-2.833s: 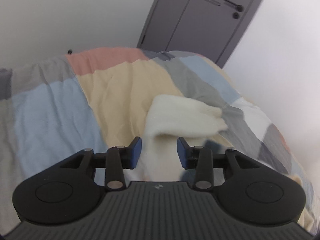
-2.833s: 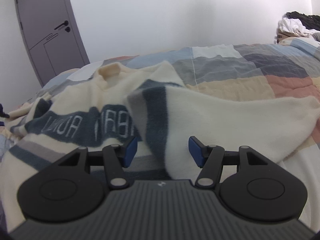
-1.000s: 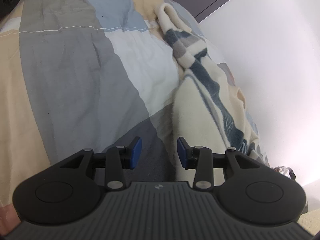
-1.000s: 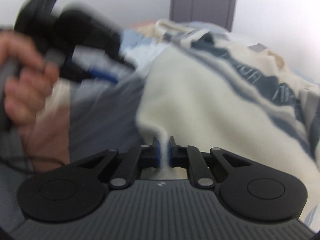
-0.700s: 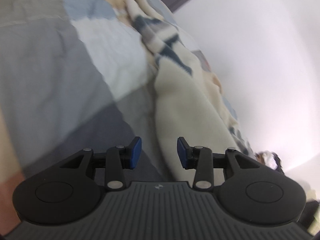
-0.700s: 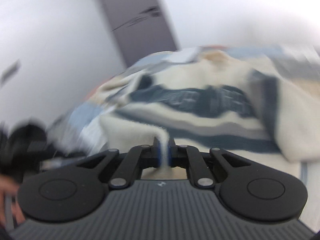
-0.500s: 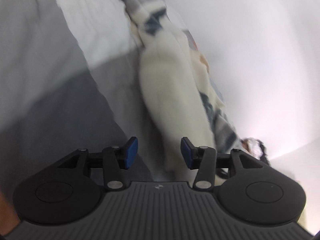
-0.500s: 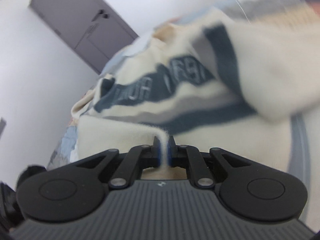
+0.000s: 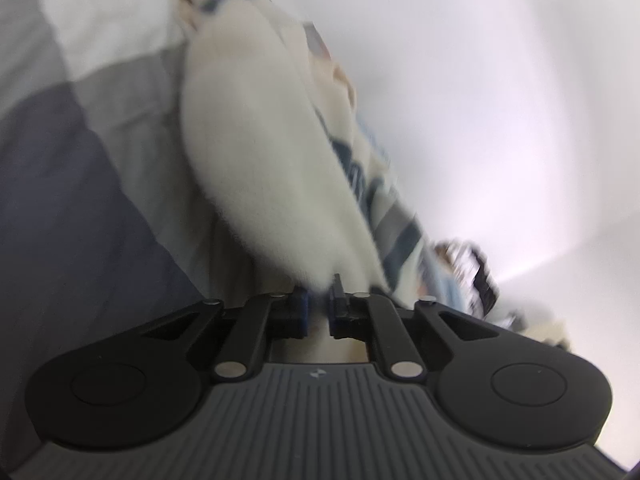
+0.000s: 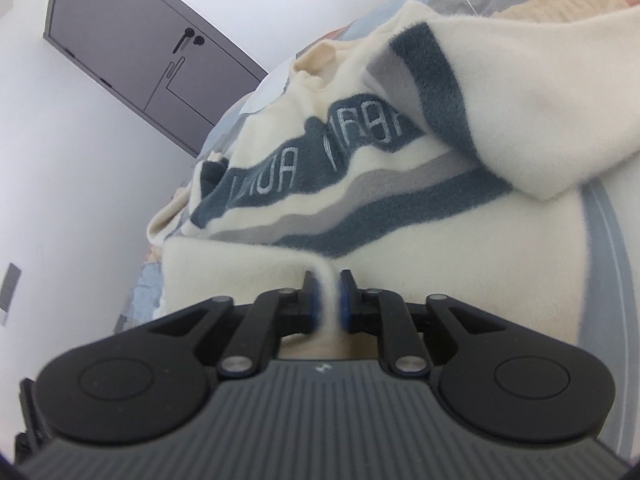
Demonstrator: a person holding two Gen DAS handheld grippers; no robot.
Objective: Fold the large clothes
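The left gripper [image 9: 318,300], open half a second earlier, had now pinched the sweater [image 10: 460,216] hem; the right gripper [image 10: 327,300] stayed clamped on the same hem. The sweater lay on the bed [image 9: 80,184], one sleeve [image 10: 540,92] folded across. With both corners held, lifting the hem could begin.

a bed is covered by a patchwork quilt [image 9: 80,128] of grey, white, blue, peach and tan blocks. a grey door [image 10: 136,60] with a dark lever handle [image 10: 183,40] is set in a white wall [image 10: 60,168] — a small grey plate is fixed lower down on that wall.
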